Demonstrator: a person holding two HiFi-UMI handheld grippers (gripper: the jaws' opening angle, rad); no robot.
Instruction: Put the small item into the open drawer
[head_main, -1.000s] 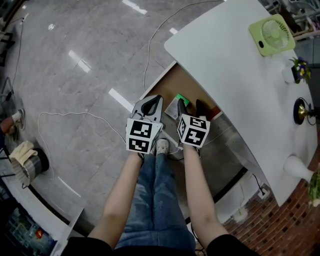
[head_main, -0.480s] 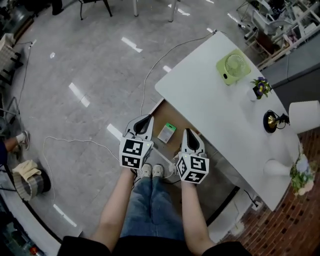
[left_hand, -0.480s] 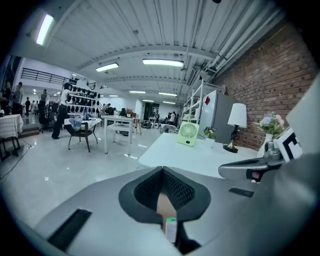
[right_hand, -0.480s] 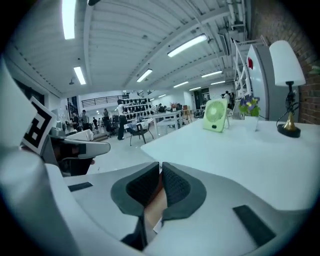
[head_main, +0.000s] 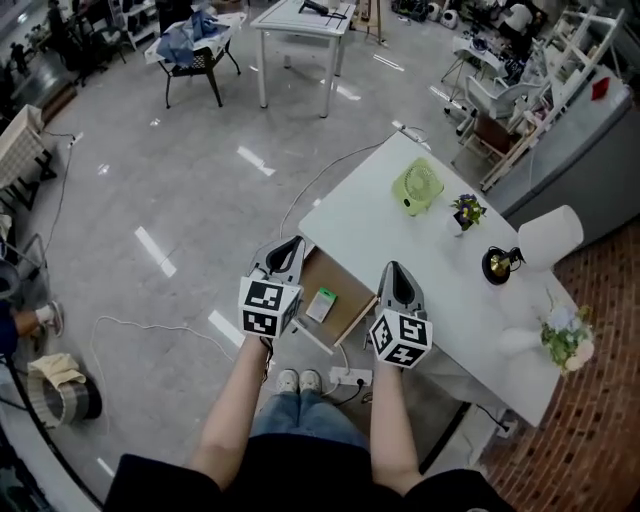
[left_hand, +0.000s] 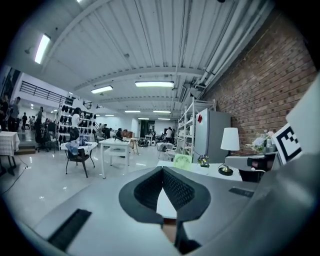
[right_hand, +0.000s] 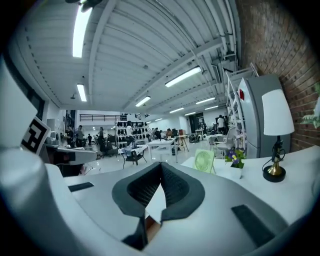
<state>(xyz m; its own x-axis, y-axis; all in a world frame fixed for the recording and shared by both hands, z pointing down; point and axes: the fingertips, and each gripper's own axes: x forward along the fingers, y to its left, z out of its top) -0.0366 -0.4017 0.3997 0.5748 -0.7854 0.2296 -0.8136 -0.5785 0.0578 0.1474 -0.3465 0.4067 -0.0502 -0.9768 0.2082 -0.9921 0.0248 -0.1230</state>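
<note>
In the head view the small item (head_main: 321, 304), a green and white packet, lies flat inside the open drawer (head_main: 347, 288), which sticks out from under the near edge of the white tabletop (head_main: 380, 235). The left tongs (head_main: 290, 244) hang over the drawer's left side and the right tongs (head_main: 392, 268) over the tabletop edge to its right, so in this picture the packet sits between the two, nearer the left pair. It is apart from both and touched by neither. A green fan (head_main: 417, 186), a little potted plant (head_main: 466, 211) and a lamp (head_main: 498, 264) stand further along the tabletop. In the left gripper view the left tongs (left_hand: 162, 170) point out across the room, nearly level. Their black tips are pressed together with nothing caught in them, and only a pale patch of tabletop shows through the gap behind the tips. In the right gripper view the right tongs (right_hand: 161, 165) have just been closing and now stand tip to tip, empty, facing the fan and lamp.
</note>
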